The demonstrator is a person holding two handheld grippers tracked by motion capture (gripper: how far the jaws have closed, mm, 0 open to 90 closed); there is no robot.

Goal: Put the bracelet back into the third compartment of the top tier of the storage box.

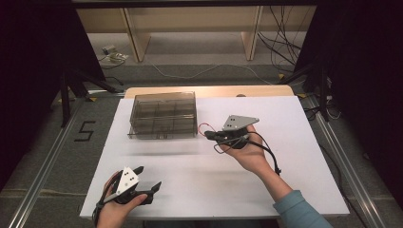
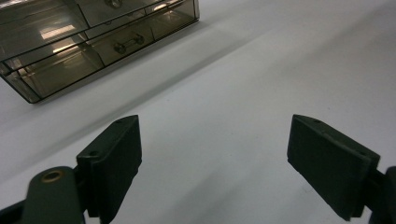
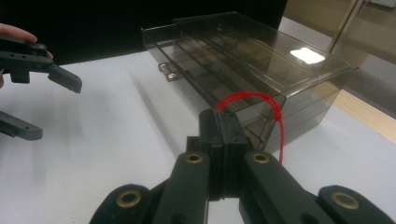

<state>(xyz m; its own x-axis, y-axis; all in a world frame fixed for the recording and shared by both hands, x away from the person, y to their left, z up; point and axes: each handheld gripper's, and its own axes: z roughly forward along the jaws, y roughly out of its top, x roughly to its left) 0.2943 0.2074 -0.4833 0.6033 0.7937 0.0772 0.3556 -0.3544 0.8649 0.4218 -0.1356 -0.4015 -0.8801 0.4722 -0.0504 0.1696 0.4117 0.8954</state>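
Right gripper (image 3: 219, 126): jaws clenched together, pinching a thin red string (image 3: 261, 100) between the pads. In the right gripper view the string loops up out of the jaw tips, arcs over and drops down the right side of the jaws. Cannot tell where its far end goes. In the high view the red string (image 1: 205, 126) shows as a small loop at the tip of the right gripper (image 1: 209, 135), just off the box's near right corner.

Left gripper (image 2: 212, 154): jaws released, spread wide, nothing between them, bare white board under the gap. In the high view the left gripper (image 1: 148, 179) sits well apart from the box, toward the near left edge of the board, jaws pointing right. It also shows in the right gripper view, far left, jaws parted.

Landmark: smoky clear plastic box (image 1: 163, 114), lid closed, divided into compartments, small metal latches on its front wall. It sits on the white board (image 1: 285, 156), toward the far left part. In the left gripper view the box (image 2: 88, 42) is up and left of the open jaws, not touching. In the right gripper view the box (image 3: 261, 65) is just behind the closed jaws, near but apart.

Right hand (image 1: 247, 152) holds the right gripper to the right of the box, teal sleeve (image 1: 299, 209) below. Left hand (image 1: 114, 209) holds the left gripper at the board's near edge.
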